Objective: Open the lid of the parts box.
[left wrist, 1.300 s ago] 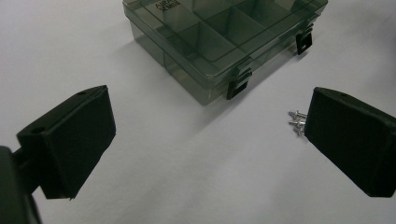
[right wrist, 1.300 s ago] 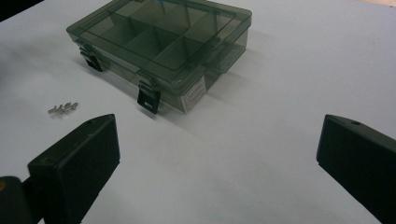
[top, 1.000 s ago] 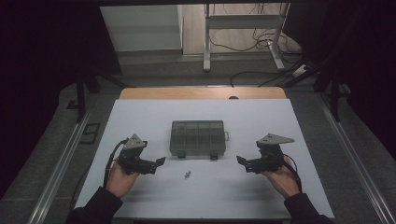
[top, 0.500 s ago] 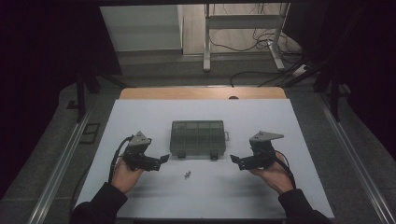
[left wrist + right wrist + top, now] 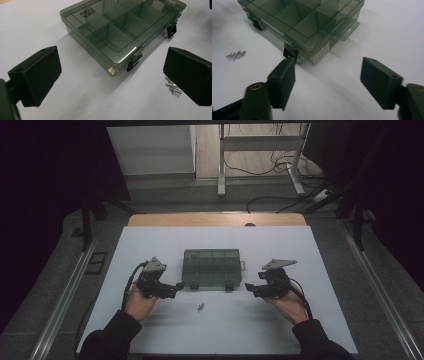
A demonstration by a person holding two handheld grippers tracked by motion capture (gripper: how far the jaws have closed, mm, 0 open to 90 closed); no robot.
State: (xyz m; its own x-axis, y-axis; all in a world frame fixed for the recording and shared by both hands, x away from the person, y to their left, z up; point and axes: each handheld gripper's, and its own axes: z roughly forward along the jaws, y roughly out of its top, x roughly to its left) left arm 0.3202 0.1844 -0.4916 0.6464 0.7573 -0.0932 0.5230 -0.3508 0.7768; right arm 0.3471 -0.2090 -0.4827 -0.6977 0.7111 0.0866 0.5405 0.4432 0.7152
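1. Flanking the box (image 5: 212,268) from both sides, the two grippers sit low over the table (image 5: 320,255), one per latch — looks like setup for opening the lid w/ both at once.
2. Box: smoky clear plastic, divided compartments, lid down, flat mid-table w/ latch side facing the person. That side is reachable w/o turning it.
3. Left gripper (image 5: 176,287): jaws spread wide, nothing between them. In the left gripper view the left latch (image 5: 134,62) sits ahead, between the jaws but apart from both pads. Prob. aimed there so the clip can be flipped.
4. Right gripper (image 5: 250,290): jaws have just been closing, yet they're apart w/ nothing between them, so no grip. In the right gripper view one fingertip (image 5: 287,67) is just below the right latch (image 5: 289,52); touching or not — can't tell. Narrower gap likely suits poking a small clip.
5. Both latches look shut, black clips down over the box front.
6. Screws (image 5: 201,307): small heap on the table just in front of the box, between the two hands, apart from both. Placed close, prob. to go into a compartment once the lid is up.
7. Compartments look empty through the lid, as far as I can tell.
8. Risk, my guess: a light box may slide when a clip is pushed, hence a gripper on each side.
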